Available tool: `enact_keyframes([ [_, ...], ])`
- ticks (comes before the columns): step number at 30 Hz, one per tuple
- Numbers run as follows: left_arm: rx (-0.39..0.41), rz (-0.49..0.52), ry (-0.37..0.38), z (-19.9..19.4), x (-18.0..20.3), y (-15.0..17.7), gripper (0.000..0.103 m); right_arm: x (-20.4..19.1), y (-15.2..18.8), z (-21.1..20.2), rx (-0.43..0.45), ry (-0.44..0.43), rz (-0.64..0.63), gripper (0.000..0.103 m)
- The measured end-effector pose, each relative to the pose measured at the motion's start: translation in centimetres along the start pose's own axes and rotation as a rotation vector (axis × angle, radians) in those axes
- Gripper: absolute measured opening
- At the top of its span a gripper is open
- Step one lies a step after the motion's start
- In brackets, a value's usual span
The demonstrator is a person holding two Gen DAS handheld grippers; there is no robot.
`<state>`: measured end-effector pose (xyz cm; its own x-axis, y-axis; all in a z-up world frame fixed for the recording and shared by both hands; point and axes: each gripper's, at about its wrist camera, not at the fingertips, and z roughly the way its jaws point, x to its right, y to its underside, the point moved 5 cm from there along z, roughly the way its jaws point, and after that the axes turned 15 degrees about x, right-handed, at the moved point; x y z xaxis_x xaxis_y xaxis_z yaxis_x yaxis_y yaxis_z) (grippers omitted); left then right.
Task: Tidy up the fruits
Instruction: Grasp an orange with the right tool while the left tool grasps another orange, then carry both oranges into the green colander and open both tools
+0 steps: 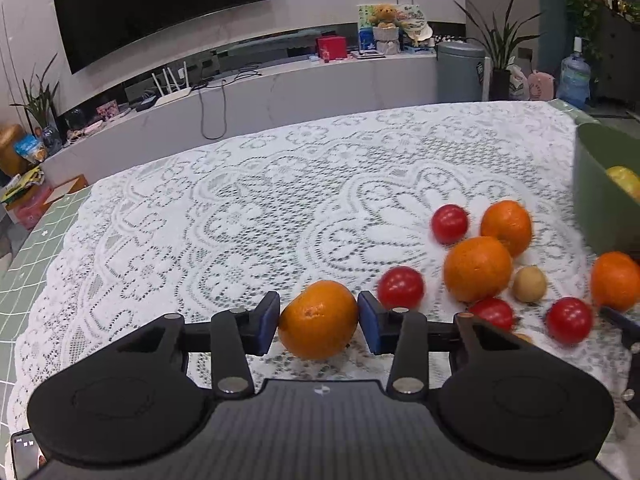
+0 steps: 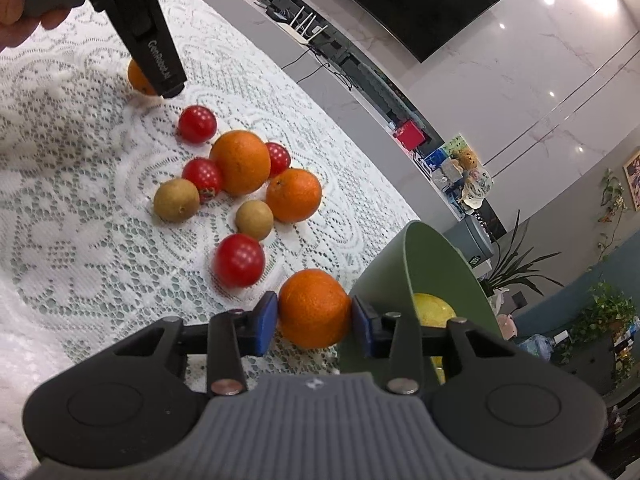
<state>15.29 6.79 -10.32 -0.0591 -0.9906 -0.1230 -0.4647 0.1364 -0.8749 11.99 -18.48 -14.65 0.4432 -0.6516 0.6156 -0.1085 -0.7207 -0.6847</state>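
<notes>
My left gripper point(image 1: 319, 320) is shut on an orange point(image 1: 318, 319) that rests on the lace cloth, with both blue pads pressing its sides. My right gripper point(image 2: 314, 318) is shut on another orange point(image 2: 314, 308) beside the green bowl point(image 2: 436, 264), which holds a yellow fruit point(image 2: 434, 310). Between the two grips lies a cluster of fruit: two oranges point(image 2: 240, 162) point(image 2: 294, 195), several red tomatoes point(image 2: 239, 260) and two small brown fruits point(image 2: 176, 200) point(image 2: 254, 219). In the right wrist view the left gripper point(image 2: 160, 64) hides most of its orange point(image 2: 138, 76).
A white lace tablecloth point(image 1: 240, 216) covers the table, with green gridded mat point(image 1: 36, 248) showing at its left edge. The green bowl point(image 1: 600, 196) stands at the right edge of the left wrist view. A phone point(image 1: 24, 452) lies at the near left corner.
</notes>
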Motion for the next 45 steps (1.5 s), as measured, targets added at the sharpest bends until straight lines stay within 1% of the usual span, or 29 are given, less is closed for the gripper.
enact_keyframes([
  [9, -0.003, -0.073, 0.062, -2.8, 0.7, -0.8, 0.048, 1.4, -0.4, -1.6, 0.000, -0.024, 0.126, 0.037],
  [18, 0.001, -0.128, 0.111, -4.9, 1.8, -1.6, 0.048, 3.0, -1.4, -3.3, 0.037, -0.051, 0.232, 0.037],
  [26, 0.055, -0.133, 0.170, -7.1, 3.7, -3.7, 0.048, 5.7, -2.8, -4.9, 0.094, -0.065, 0.354, 0.037],
  [32, 0.115, -0.127, 0.233, -8.7, 5.6, -5.3, 0.048, 8.1, -3.8, -6.3, 0.155, -0.030, 0.369, 0.037],
  [35, 0.142, -0.122, 0.271, -9.2, 6.8, -6.1, 0.048, 9.7, -3.7, -6.8, 0.169, -0.011, 0.376, 0.037],
  [40, 0.165, -0.093, 0.326, -9.5, 9.4, -7.1, 0.048, 12.7, -2.3, -6.6, 0.146, 0.008, 0.431, 0.037],
  [45, 0.176, -0.043, 0.390, -9.1, 12.7, -8.5, 0.048, 15.8, 0.0, -5.9, 0.085, -0.005, 0.525, 0.037],
])
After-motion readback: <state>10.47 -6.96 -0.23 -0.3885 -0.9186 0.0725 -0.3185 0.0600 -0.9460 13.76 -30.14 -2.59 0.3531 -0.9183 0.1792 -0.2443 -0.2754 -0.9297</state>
